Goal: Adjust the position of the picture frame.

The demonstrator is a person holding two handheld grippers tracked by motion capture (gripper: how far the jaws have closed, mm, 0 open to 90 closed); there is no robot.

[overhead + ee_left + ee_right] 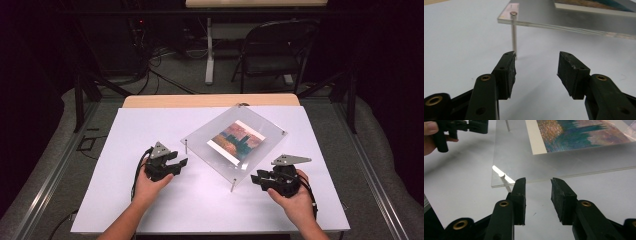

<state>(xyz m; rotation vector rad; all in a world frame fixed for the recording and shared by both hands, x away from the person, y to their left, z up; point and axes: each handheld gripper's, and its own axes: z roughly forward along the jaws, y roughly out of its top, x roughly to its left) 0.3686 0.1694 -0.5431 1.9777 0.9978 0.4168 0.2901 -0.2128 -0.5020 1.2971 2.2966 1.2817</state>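
A clear acrylic plate [212, 137] stands raised on thin metal pins [513, 37] near the middle of the white table [150, 125], turned so that its corners point like a diamond. On it lies a picture [237, 140] with a white border, painted in teal, orange and purple; I can make out no writing, label or brand on it or on anything else here.

The left gripper [176, 165] sits just beside the plate's left corner, not touching it, its jaws spread wide and holding nothing. In the left gripper view one pin rises right behind the left jaw's tip, with the plate's edge above.

The right gripper [257, 178] is near the plate's front corner, jaws parted with a gap between them and empty. In the right gripper view the plate's edge lies just past the jaw tips, and I can't tell whether they touch it.

Beyond the table stands a folding chair [272, 50], with cables [160, 55] on the floor.
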